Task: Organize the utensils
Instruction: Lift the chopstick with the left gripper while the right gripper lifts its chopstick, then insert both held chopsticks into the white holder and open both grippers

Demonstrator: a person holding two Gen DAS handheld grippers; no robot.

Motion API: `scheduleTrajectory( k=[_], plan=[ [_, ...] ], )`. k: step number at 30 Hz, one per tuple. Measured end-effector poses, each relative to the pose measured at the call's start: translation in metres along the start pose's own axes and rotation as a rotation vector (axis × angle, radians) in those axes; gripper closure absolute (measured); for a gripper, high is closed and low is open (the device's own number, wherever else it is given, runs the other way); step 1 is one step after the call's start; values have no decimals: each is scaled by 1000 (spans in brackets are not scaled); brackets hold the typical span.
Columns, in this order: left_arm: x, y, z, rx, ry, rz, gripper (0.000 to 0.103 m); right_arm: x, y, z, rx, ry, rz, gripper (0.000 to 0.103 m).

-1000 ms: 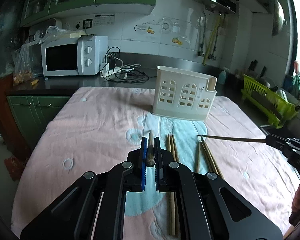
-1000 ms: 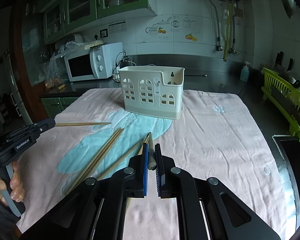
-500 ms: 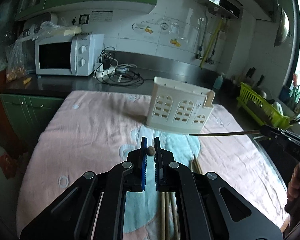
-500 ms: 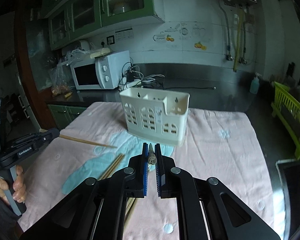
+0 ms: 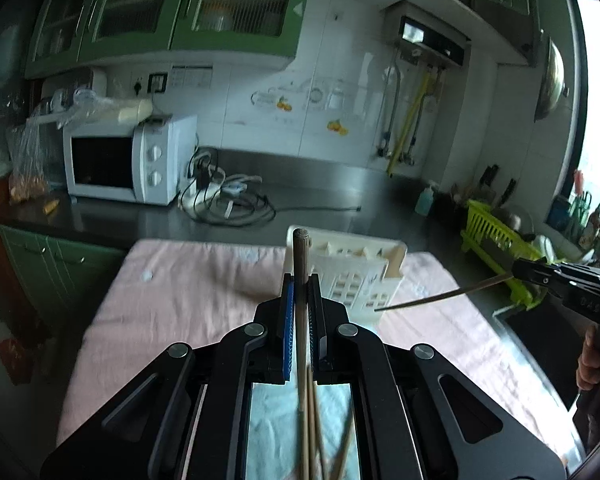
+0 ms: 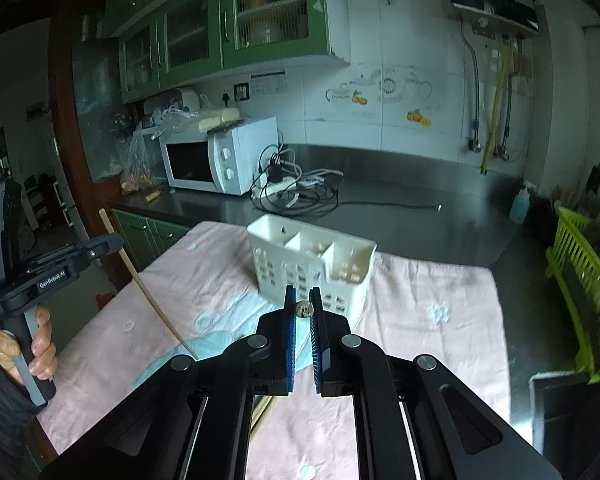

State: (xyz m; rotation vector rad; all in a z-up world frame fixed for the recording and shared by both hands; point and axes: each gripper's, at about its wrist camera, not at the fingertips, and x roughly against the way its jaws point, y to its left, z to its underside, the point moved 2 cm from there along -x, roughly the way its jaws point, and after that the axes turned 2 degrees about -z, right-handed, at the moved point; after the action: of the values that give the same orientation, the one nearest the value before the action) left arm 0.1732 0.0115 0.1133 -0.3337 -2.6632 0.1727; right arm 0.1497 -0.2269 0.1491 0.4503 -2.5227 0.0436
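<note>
My left gripper is shut on a wooden chopstick that stands up between its blue pads, tip near the top. Seen from the right wrist, this left gripper holds its chopstick slanting down toward the cloth. My right gripper is shut on another chopstick, seen end-on. From the left wrist, the right gripper carries it pointing at the cream utensil holder. The holder stands just beyond both grippers. Several loose chopsticks lie on the cloth below.
A pink and blue cloth covers the table. Behind it is a steel counter with a white microwave and tangled cables. A green dish rack stands at the right, above a dark sink.
Both grippers have risen from the cloth, each carrying a chopstick. The left chopstick has swung from lying forward to standing up. The holder now sits closer and lower in both views.
</note>
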Motion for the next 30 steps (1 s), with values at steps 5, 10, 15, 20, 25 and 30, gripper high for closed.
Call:
scheduleTrajectory(
  k=[5, 10, 15, 20, 25, 30],
  plan=[
    [5, -12, -34, -11, -54, 9, 98, 11, -9, -28, 10, -17, -3, 97],
    [6, -27, -79, -22, -132, 14, 98, 13, -21, -57, 24, -19, 17, 97],
    [-5, -44, -124, -33, -214, 10, 98, -5, -31, -75, 54, 17, 51, 97],
    [-35, -53, -145, -56, -241, -24, 98, -31, -40, -76, 66, 62, 64, 96],
    [-78, -50, -148, -39, -223, -56, 98, -52, -47, -71, 57, 88, 55, 96],
    [-118, -39, -132, -14, -146, -72, 98, -72, -50, -63, 59, 127, 43, 96]
  ],
)
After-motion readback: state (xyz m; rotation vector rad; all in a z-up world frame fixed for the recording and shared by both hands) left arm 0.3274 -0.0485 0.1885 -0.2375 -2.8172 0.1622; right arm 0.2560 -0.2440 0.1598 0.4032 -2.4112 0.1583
